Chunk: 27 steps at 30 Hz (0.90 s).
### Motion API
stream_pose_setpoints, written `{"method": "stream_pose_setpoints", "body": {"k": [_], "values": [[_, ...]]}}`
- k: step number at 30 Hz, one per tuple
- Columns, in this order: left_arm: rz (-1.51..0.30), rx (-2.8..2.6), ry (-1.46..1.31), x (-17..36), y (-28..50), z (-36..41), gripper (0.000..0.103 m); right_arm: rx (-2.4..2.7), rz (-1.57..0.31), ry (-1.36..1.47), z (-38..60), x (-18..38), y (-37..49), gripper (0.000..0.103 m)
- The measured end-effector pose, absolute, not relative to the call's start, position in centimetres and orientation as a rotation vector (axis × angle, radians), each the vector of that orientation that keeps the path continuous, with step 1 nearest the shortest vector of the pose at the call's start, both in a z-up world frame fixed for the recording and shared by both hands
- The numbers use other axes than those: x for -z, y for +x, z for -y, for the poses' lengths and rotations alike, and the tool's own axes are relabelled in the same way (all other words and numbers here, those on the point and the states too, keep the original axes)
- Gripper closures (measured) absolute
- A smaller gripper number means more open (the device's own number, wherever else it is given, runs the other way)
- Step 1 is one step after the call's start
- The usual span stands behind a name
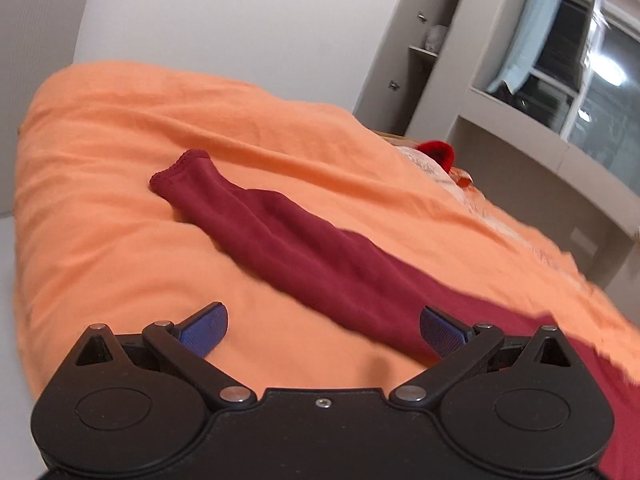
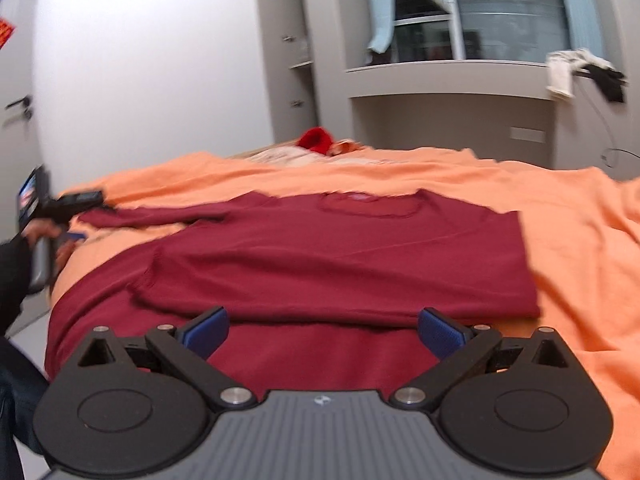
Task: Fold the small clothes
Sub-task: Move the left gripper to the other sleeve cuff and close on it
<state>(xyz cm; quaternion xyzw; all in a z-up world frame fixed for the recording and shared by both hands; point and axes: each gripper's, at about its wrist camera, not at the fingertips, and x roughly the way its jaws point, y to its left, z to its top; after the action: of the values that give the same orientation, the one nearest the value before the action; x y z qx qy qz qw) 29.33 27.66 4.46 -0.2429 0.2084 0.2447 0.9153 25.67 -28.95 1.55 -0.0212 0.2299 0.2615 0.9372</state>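
Observation:
A dark red long-sleeved shirt (image 2: 340,256) lies flat on the orange blanket (image 2: 580,240). Its right edge is straight, and an upper layer lies folded over the lower part. One sleeve (image 1: 280,232) stretches out to the left and ends in a cuff (image 1: 180,172). My left gripper (image 1: 324,332) hovers open just above that sleeve, near the shoulder end, with nothing pressed between its blue pads. My right gripper (image 2: 324,332) stands wide open over the shirt's near part, its pads apart from the cloth. A person's hand (image 2: 38,232) holds the left gripper's handle at the bed's left side.
A bright red item (image 2: 316,138) and pale bedding (image 2: 280,156) lie at the head of the bed. A grey wardrobe (image 2: 284,52) and a window ledge with loose clothes (image 2: 580,68) stand behind. The bed's left edge drops off near the person's leg (image 2: 16,392).

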Motion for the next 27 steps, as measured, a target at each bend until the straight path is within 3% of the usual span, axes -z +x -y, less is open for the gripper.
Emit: {"method": "stream_pose_setpoints", "body": {"k": [6, 15, 16, 18, 19, 27], "values": [[-0.374, -0.603, -0.694, -3.6, 30.7, -31.9, 0.006, -0.546, -0.508, -0.073, 28.4, -0.1, 25.7, 0.0], [-0.258, -0.823, -0.814, -3.1, 30.5, -33.9, 0.043, -0.54, -0.551, 0.002, 29.6, 0.7, 26.5, 0.0], [-0.249, -0.828, -0.823, -3.0, 30.5, -34.1, 0.049, -0.54, -0.552, 0.004, 29.6, 0.8, 26.5, 0.0], [-0.243, -0.824, -0.832, -3.0, 30.6, -34.5, 0.073, -0.538, -0.554, 0.001, 29.5, 0.8, 26.5, 0.0], [-0.235, -0.803, -0.842, -3.0, 30.7, -34.7, 0.101, -0.535, -0.553, -0.003, 29.4, 0.9, 26.5, 0.0], [-0.06, -0.658, -0.715, -6.7, 29.4, -31.4, 0.1, -0.523, -0.538, -0.015, 29.2, 0.7, 26.1, 0.0]]}}
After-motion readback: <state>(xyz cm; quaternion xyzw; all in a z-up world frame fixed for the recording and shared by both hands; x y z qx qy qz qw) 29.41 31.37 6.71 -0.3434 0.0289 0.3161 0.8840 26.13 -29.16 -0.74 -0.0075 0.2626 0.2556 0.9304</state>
